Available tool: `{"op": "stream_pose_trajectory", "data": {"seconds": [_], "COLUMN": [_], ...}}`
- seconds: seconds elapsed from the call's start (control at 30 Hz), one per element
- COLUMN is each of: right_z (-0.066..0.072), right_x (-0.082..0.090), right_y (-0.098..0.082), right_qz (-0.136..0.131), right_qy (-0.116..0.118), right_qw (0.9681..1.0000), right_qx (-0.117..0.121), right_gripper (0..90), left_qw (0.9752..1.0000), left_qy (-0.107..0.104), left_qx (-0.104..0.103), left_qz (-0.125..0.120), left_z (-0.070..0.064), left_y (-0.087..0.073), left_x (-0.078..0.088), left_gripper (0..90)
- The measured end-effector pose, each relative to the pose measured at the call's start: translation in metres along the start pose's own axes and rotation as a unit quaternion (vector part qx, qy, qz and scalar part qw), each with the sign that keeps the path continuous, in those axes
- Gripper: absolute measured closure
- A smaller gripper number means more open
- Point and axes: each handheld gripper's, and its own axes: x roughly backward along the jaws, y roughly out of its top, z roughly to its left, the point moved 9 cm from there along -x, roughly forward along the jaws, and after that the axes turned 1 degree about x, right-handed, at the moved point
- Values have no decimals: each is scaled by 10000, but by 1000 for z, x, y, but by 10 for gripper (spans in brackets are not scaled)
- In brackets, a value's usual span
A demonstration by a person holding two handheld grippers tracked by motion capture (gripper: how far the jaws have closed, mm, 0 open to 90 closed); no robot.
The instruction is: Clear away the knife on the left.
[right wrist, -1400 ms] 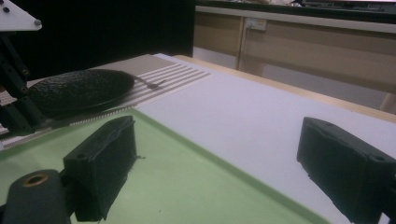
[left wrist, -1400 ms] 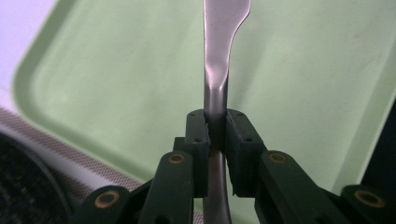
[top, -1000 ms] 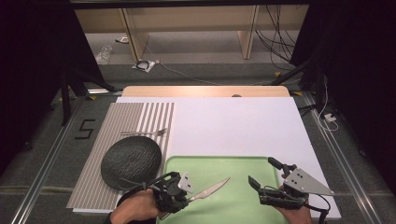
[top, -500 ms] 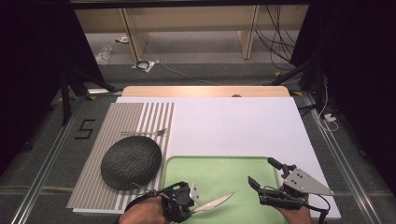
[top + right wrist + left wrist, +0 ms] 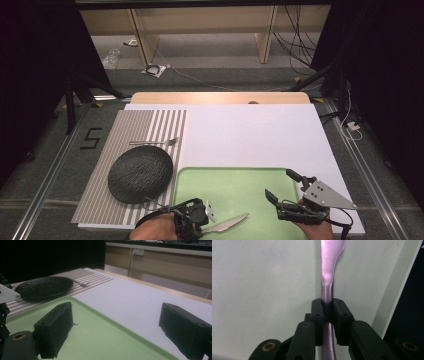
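A silver table knife (image 5: pixel 231 223) lies level over the near part of the green tray (image 5: pixel 235 185), blade pointing right. My left gripper (image 5: pixel 208 219) is shut on its handle. In the left gripper view the two black pads (image 5: pixel 317 312) pinch the knife's (image 5: pixel 331 257) neck, with the pale green tray (image 5: pixel 262 277) close beneath; I cannot tell whether the blade touches it. My right gripper (image 5: pixel 280 184) stands open at the tray's right edge with nothing between its fingers; its own view shows the jaws wide apart (image 5: pixel 117 322) over the tray's rim (image 5: pixel 100 335).
A black plate (image 5: pixel 141 173) sits on the striped mat (image 5: pixel 150 125) left of the tray, with a fork (image 5: pixel 155 142) just beyond it. A white mat (image 5: pixel 250 135) covers the table behind the tray. From the right gripper view, plate (image 5: pixel 43 286) and fork (image 5: pixel 83 284) lie far left.
My left hand has carried the knife down and toward the near edge of the tray. The right gripper has kept still.
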Motion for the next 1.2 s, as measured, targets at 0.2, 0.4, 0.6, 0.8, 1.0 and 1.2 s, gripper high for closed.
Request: {"op": "stream_pose_trajectory", "data": {"seconds": [0.2, 0.4, 0.6, 0.8, 1.0, 1.2], "right_z": [-1, -1, -1, -1, -2, -1], "right_x": [0, 0, 1, 1, 1, 1], "right_y": [0, 0, -1, -1, -1, -1], "right_qz": [-27, -24, 13, 15, 27, 6], "right_qy": [0, -8, -21, -25, -38, -27], "right_qw": [10000, 10000, 10000, 10000, 10000, 10000], "right_qx": [-4, 7, -13, 22, 23, 26], "right_gripper": [127, 127, 127, 127, 127, 127], "left_qw": [9998, 9981, 9940, 9914, 9904, 9910], "left_qy": [10, 22, 140, 218, 112, 111], "left_qx": [15, -87, -313, -548, -680, -663], "left_qz": [-188, -605, -1034, -1168, -1196, -1156], "left_z": [1, -2, -6, -12, -20, -19], "left_y": [5, 15, 23, 27, 28, 27], "left_x": [2, 7, 9, 5, -3, -10], "left_gripper": [685, 511, 729, 894, 897, 897]}}
